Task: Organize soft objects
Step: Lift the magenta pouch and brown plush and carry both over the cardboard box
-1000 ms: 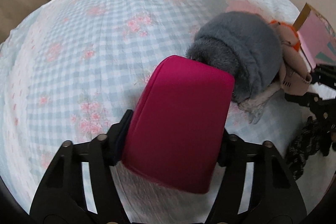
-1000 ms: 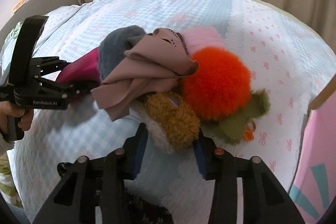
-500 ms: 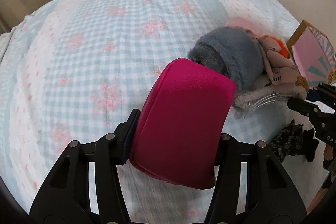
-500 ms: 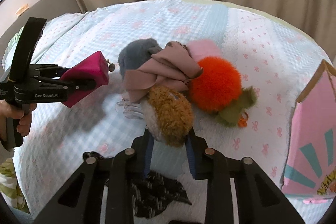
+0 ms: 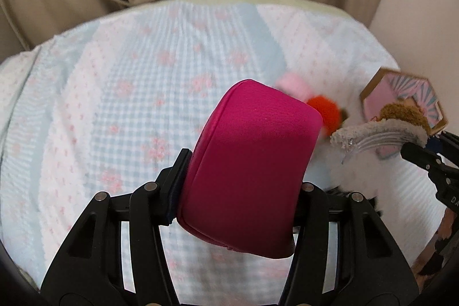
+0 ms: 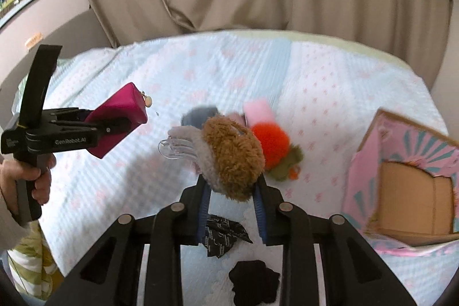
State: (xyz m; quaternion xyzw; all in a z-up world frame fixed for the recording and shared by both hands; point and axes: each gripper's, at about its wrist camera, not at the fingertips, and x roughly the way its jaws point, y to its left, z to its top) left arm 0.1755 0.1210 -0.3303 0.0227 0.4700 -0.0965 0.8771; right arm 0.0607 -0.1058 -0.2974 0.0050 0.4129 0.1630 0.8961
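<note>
My right gripper [image 6: 231, 215] clamped one brown plush hair claw [image 6: 229, 159], lifted above the bed [image 6: 330, 93]. My left gripper [image 5: 238, 188], marked "GenRobot.AI", clamped one magenta pouch [image 5: 246, 171] over the bed's left side. Two dark cloths lay near edge; one orange pompom [image 6: 269, 141] mid-bed.

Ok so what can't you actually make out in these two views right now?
- Grey furry item: right wrist view, mostly behind the brown fuzzy clip; blurred.
- Pile by the orange pom-pom: left wrist view, blocked by the magenta pouch; motion blur.
- Black items near the bottom: right wrist view, partly behind the tongs' frame; what they are is unclear.
- Pink box: contents not visible.
</note>
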